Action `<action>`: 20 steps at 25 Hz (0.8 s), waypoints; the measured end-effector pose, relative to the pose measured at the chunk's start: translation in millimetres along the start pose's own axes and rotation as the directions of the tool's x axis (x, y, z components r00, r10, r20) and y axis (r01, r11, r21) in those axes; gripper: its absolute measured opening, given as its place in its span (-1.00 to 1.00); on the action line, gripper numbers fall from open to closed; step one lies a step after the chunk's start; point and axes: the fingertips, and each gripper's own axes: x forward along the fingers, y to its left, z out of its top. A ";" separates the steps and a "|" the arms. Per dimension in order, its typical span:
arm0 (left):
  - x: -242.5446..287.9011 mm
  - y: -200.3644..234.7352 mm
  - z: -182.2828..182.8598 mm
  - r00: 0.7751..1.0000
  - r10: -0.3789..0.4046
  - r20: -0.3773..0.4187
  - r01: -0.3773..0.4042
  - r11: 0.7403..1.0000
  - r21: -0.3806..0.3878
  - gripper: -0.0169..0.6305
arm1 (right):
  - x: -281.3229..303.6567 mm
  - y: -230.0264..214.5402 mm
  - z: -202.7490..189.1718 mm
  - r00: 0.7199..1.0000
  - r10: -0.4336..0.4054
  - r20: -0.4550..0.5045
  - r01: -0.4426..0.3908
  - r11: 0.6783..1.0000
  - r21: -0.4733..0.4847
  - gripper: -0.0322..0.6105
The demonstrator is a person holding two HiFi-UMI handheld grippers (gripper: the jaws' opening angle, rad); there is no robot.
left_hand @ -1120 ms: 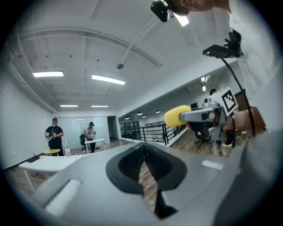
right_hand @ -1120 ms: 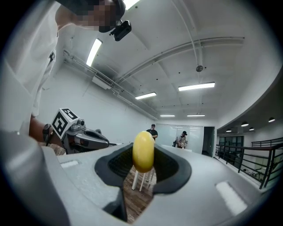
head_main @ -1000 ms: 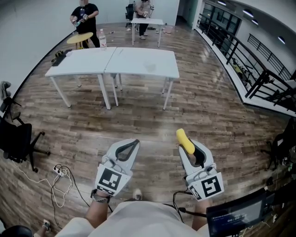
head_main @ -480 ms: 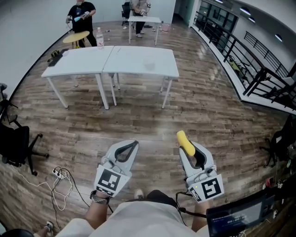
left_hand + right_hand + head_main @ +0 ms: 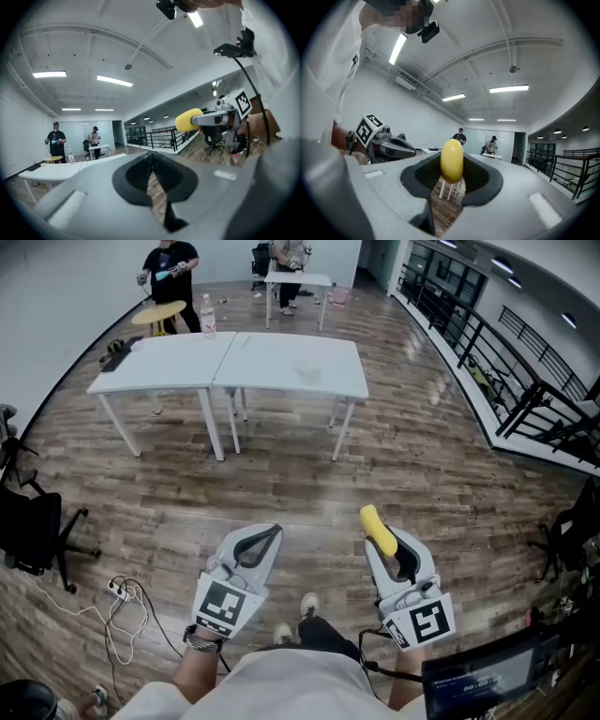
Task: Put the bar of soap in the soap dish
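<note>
Right gripper (image 5: pixel 382 542) clamps the yellow bar of soap (image 5: pixel 375 524) — left gripper (image 5: pixel 275 529) closed, jaw tips pressed together.

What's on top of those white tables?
On the white tables a bottle stands at the far edge; a dark thing, too small to name, lies at the left end. Nothing covers the tops.
</note>
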 end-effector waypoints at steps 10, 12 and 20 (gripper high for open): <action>11.2 2.0 -2.5 1.000 -0.005 -0.009 0.005 1.000 -0.014 -0.92 | 2.9 -7.3 -5.7 1.000 -0.006 -0.011 0.006 1.000 0.002 -0.53; 15.0 1.5 -3.6 1.000 -0.008 -0.012 0.008 1.000 -0.019 -0.92 | 3.3 -9.8 -8.7 1.000 -0.009 -0.013 0.009 1.000 0.009 -0.53; 30.5 8.3 -2.0 1.000 -0.003 -0.022 0.003 1.000 -0.016 -0.92 | 14.1 -24.8 -14.0 1.000 -0.006 -0.001 0.006 1.000 0.027 -0.53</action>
